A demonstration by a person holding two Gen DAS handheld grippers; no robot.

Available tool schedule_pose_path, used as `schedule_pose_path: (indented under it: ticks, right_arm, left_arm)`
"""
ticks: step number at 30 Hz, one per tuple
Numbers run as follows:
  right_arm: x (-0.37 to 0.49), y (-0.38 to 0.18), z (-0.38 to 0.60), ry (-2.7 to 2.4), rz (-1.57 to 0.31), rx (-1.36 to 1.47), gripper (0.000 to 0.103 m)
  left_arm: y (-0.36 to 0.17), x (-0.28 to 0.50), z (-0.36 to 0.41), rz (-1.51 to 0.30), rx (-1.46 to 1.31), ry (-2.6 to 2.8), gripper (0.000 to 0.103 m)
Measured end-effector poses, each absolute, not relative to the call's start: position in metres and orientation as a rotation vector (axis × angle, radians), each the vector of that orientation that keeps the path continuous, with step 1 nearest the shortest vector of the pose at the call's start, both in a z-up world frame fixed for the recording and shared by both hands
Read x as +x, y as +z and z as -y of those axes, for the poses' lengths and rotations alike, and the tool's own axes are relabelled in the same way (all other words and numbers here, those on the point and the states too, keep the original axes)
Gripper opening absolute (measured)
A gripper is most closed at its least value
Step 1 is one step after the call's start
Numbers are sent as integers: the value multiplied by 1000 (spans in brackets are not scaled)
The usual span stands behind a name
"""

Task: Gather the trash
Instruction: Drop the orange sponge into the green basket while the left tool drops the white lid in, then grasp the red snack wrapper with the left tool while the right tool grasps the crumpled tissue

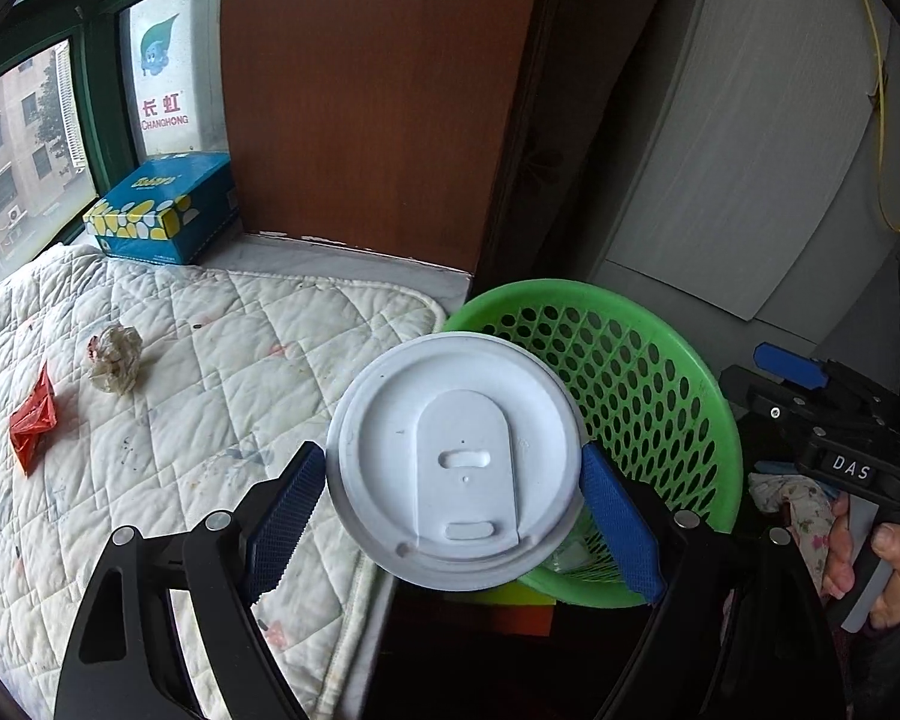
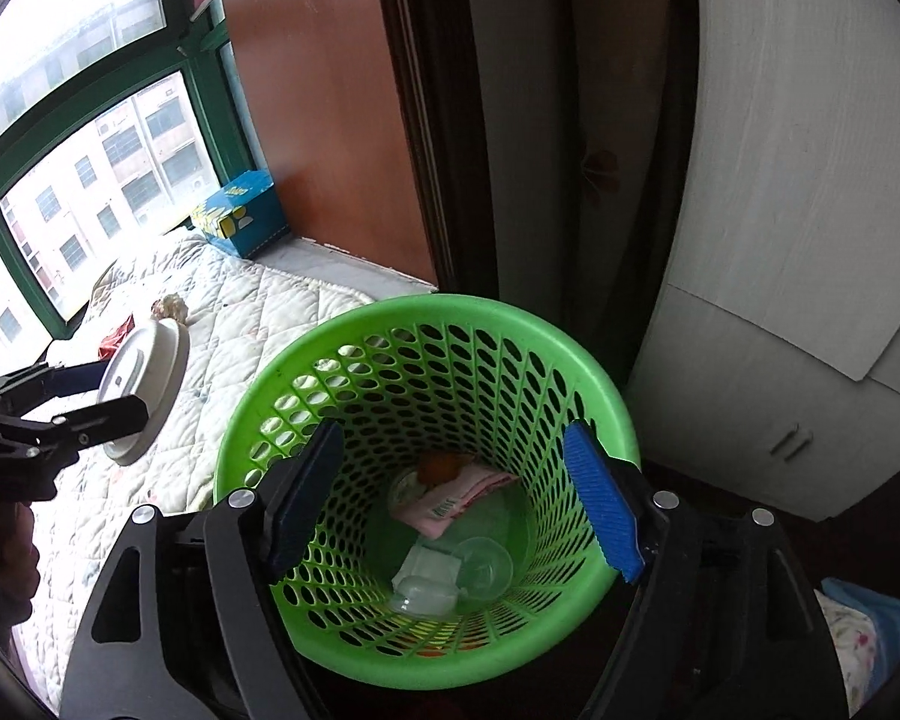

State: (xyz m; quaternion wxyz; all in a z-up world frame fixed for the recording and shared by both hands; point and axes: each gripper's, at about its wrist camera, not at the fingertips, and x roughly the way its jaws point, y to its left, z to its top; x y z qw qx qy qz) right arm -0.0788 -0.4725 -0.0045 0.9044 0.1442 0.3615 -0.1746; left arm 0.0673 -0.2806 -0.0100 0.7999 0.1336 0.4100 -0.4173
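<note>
Left tongs (image 1: pixel 455 504) are clamped across the rim of a white round plastic cup lid (image 1: pixel 456 462), blue pads on opposite edges. A grip across the widest part keeps the lid from swinging. It hangs half over the rim of the green perforated plastic wastebasket (image 1: pixel 678 360), not yet fully above the opening, so I judge dropping it in is next.

Right tongs (image 2: pixel 456 498) stand apart over the basket mouth with nothing between the pads; I'm empty-handed there. Wrappers and clear plastic bits lie on the basket bottom.

Basket sits just beside the white quilted mattress pad (image 1: pixel 180 360), so each carry is short. Still out on the pad: a crumpled whitish paper wad (image 1: pixel 114 357) and, near it, a red crinkled foil wrapper (image 1: pixel 33 423). The blue tissue box (image 1: pixel 165 207) on the sill beyond looks like no trash.
</note>
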Motion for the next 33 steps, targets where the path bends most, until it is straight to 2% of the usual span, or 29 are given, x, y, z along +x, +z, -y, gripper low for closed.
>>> schedule_pose_path:
  ticks: [12, 14, 16, 33]
  right_arm:
    - [-102, 7, 489, -392, -687, 329, 78]
    - [-104, 7, 491, -392, -684, 336, 78]
    - [-104, 6, 492, -390, -685, 339, 78]
    - [-58, 7, 443, -239, -698, 299, 83]
  left_arm:
    - [-24, 44, 339, -917, 338, -980, 84]
    - [-25, 43, 343, -926, 336, -986, 90]
    - [-25, 44, 344, -927, 323, -989, 91]
    - [-15, 84, 247, -884, 295, -809, 92]
